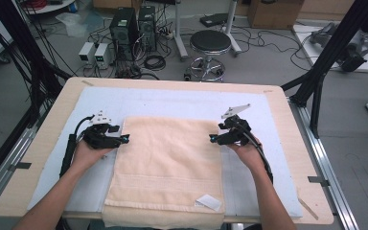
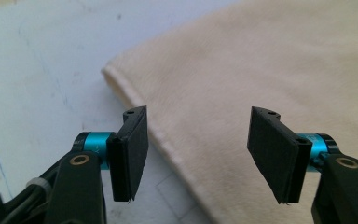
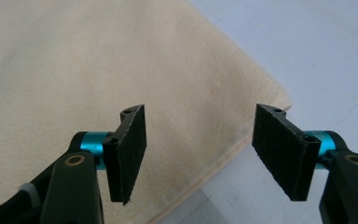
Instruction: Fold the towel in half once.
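High view: both tools, left tool [image 1: 124, 139] and right tool [image 1: 212, 138], gape beside the towel [image 1: 167, 163].

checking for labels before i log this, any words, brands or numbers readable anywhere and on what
No text reads clearly.
The white tag on the cream towel: blank or too small to read.
Two bench power supplies on the floor: lit displays, digits too blurred to read.
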Demonstrator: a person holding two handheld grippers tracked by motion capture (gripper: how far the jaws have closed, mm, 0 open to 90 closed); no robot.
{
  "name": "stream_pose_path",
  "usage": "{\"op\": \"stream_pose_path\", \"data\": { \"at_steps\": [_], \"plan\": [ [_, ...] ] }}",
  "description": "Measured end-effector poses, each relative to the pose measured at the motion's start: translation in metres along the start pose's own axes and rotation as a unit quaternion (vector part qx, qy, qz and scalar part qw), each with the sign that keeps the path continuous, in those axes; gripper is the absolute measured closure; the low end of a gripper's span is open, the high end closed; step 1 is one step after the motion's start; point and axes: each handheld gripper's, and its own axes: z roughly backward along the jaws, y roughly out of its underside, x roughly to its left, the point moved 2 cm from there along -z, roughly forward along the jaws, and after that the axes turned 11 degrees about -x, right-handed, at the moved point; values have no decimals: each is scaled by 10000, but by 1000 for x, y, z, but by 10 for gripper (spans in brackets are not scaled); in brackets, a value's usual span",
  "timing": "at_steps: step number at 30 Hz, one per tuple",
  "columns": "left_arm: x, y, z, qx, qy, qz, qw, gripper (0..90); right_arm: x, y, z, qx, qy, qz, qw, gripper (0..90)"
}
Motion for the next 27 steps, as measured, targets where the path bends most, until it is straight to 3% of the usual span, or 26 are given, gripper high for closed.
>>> {"op": "stream_pose_path", "data": {
  "at_steps": [4, 7, 10, 15, 19, 22, 24, 26, 27],
  "plan": [
    [2, 6, -4, 212, 47, 53, 9998, 387, 1, 13, -5, 90, 116, 57, 9999, 337],
    [0, 8, -4, 336, 113, 29, 9994, 395, 0, 21, -7, 270, 16, -63, 9996, 326],
    [-2, 11, -8, 485, 187, 78, 9986, 457, 3, 22, -11, 329, -61, -56, 9994, 376],
    [-3, 11, -8, 468, 103, 136, 9988, 462, 3, 23, -14, 386, -167, -233, 9988, 438],
    [-5, 10, -7, 493, 63, 50, 9988, 504, 3, 24, -13, 380, -291, -321, 9983, 551],
    [-9, 11, -7, 448, 170, -1, 9989, 616, 2, 24, -12, 373, -336, -343, 9982, 609],
    [-8, 12, -6, 454, 244, 75, 9986, 661, 3, 23, -12, 385, -432, -401, 9975, 691],
    [-7, 12, -6, 432, 270, 143, 9986, 670, 4, 23, -13, 382, -692, -391, 9961, 801],
    [-6, 12, -6, 407, 284, 145, 9987, 675, 4, 23, -14, 388, -693, -395, 9961, 805]
  ]
}}
